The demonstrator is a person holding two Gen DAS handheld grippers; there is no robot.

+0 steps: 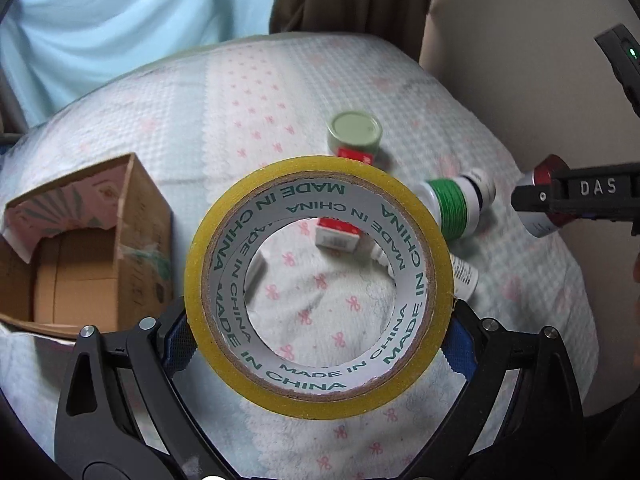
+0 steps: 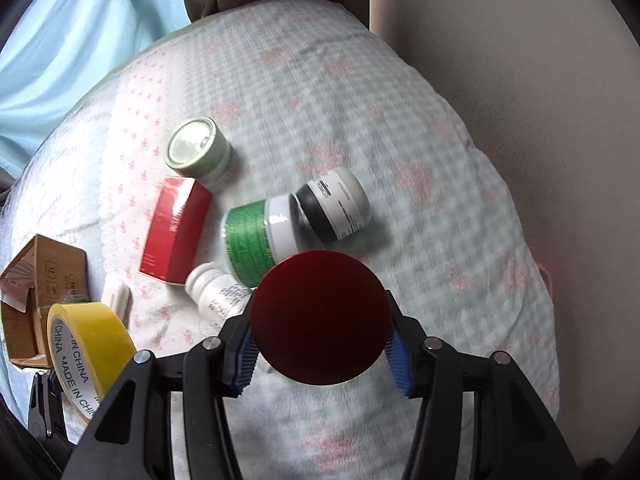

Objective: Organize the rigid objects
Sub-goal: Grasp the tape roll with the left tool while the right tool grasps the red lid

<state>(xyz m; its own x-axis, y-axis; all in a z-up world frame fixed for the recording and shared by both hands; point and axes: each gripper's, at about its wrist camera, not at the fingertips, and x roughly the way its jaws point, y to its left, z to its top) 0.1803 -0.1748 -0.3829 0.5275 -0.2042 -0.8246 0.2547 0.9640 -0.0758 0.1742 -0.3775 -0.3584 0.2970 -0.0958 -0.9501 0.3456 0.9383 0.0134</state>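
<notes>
Your left claw point(image 1: 320, 344) pinches the tape roll point(image 1: 319, 284) wide, your right claw point(image 2: 322, 354) clamps the red-lidded jar point(image 2: 320, 316); either could slip short of the cardboard box point(image 1: 86, 240) at left

The yellow tape roll point(image 1: 319, 284) carries "MADE IN CHINA" in green capitals, printed again and again round the white inside of its core. The same words show on the roll in the right wrist view. The right tongs point(image 1: 534, 200), seen from the left wrist, bear raised white letters "DAS". Print on the bottle labels and the cardboard box point(image 1: 86, 240) is too blurred to read.
</notes>
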